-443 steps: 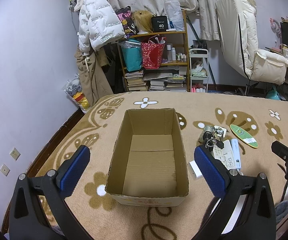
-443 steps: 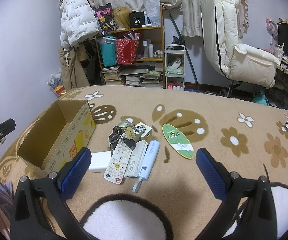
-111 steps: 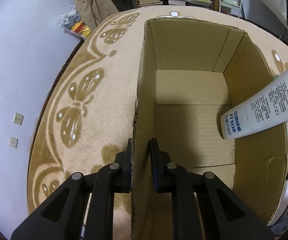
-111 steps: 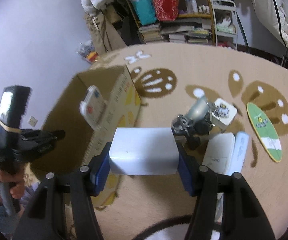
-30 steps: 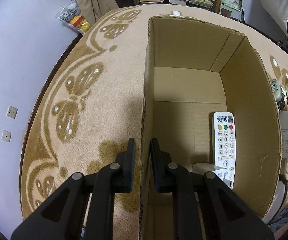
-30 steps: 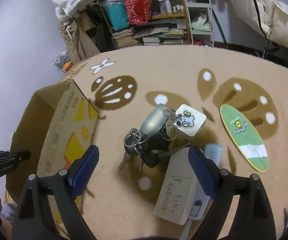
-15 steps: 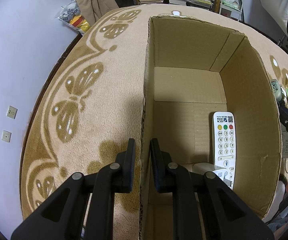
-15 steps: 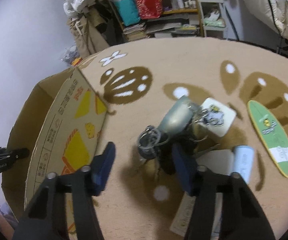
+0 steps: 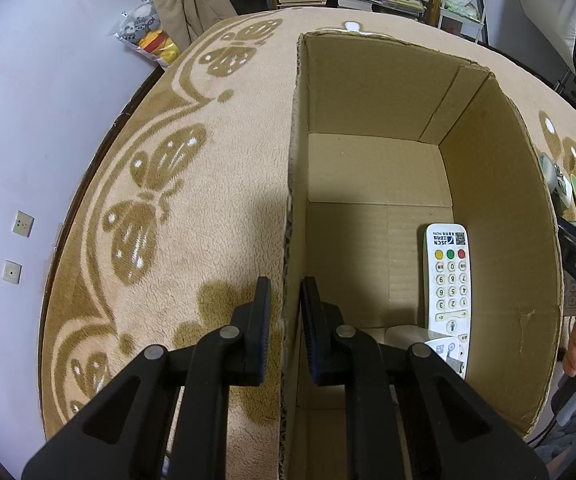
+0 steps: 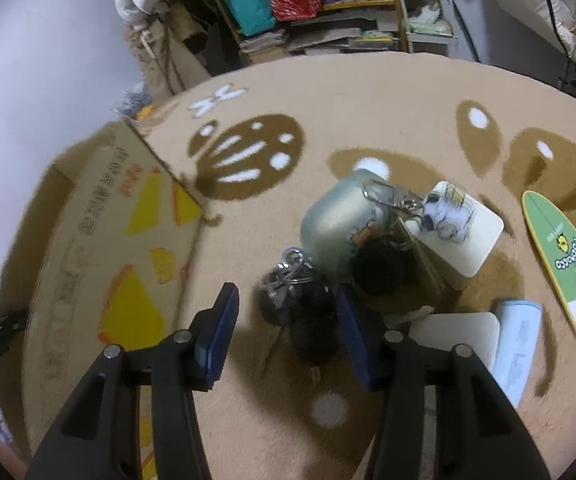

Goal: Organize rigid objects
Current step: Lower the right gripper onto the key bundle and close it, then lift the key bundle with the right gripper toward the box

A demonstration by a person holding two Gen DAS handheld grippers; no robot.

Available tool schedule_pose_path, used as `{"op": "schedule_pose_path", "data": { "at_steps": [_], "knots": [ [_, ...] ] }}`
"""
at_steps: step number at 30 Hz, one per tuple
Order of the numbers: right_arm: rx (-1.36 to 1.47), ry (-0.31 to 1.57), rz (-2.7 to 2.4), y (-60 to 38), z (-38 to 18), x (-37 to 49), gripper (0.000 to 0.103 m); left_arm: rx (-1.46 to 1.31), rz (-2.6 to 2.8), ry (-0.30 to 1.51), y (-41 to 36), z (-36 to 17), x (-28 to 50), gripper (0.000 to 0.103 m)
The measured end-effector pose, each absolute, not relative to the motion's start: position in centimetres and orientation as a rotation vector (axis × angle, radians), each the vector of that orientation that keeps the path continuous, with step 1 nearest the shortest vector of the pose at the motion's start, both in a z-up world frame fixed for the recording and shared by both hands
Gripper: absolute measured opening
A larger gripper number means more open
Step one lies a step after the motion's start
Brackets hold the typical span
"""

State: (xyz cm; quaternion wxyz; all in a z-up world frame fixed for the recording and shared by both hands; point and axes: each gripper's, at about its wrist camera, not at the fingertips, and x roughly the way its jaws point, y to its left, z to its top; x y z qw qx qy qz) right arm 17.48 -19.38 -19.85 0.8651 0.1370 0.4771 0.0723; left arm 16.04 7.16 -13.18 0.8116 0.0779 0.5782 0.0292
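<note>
My left gripper [image 9: 285,304] is shut on the left wall of the open cardboard box [image 9: 372,92]. In the box lie a white remote [image 9: 448,276] and a white block [image 9: 404,334]. In the right wrist view my right gripper [image 10: 286,312] hangs low over the carpet, jaws half apart. A bunch of keys [image 10: 288,280] with a dark fob lies between the pads. Carpet shows between the left pad and the keys, so nothing is gripped. The keys hang together with a pale green case [image 10: 340,216] and a white cartoon tag [image 10: 460,228].
Right of the keys lie a white flat device [image 10: 456,332], a pale blue tube [image 10: 516,340] and a green surfboard-shaped piece [image 10: 564,264]. The box's printed side [image 10: 120,248] stands to the left. Shelves and a chair line the far edge of the carpet.
My right gripper's jaws have narrowed from wide to about half. It has come down and closer over the keys. The left gripper and the box have not moved.
</note>
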Motion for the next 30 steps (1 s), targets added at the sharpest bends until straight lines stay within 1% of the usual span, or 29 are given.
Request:
{"op": "schedule_pose_path", "data": {
  "at_steps": [5, 6, 7, 9, 11, 12, 13, 16, 21, 30],
  "knots": [
    [0.235, 1.019, 0.138, -18.5, -20.3, 18.2, 0.054, 0.162, 0.061, 1.237, 7.2, -13.2, 16.1, 0.015],
    [0.226, 1.024, 0.134, -18.4, -20.3, 18.3, 0.048, 0.162, 0.061, 1.237, 7.2, -13.2, 16.1, 0.015],
    [0.208, 1.027, 0.119, -18.2, -20.3, 18.3, 0.035, 0.164, 0.061, 1.236, 7.1, -13.2, 16.1, 0.015],
    [0.178, 1.036, 0.105, -18.0, -20.4, 18.1, 0.027, 0.162, 0.061, 1.236, 7.2, -13.2, 16.1, 0.015],
    [0.208, 1.05, 0.111, -18.3, -20.3, 17.8, 0.023, 0.159, 0.061, 1.238, 7.2, -13.2, 16.1, 0.015],
    [0.219, 1.038, 0.114, -18.4, -19.9, 17.5, 0.018, 0.157, 0.061, 1.238, 7.2, -13.1, 16.1, 0.015],
    [0.228, 1.028, 0.118, -18.5, -19.5, 17.2, 0.016, 0.155, 0.06, 1.238, 7.2, -13.1, 16.0, 0.015],
    [0.249, 0.994, 0.124, -18.7, -18.5, 16.5, 0.013, 0.153, 0.059, 1.238, 7.3, -13.0, 16.0, 0.015],
    [0.289, 0.951, 0.13, -19.1, -16.8, 15.9, 0.013, 0.15, 0.058, 1.239, 7.4, -13.0, 16.1, 0.015],
    [0.27, 0.812, 0.207, -17.3, -10.5, 15.9, 0.013, 0.148, 0.057, 1.239, 7.5, -13.0, 16.1, 0.015]
  ]
}}
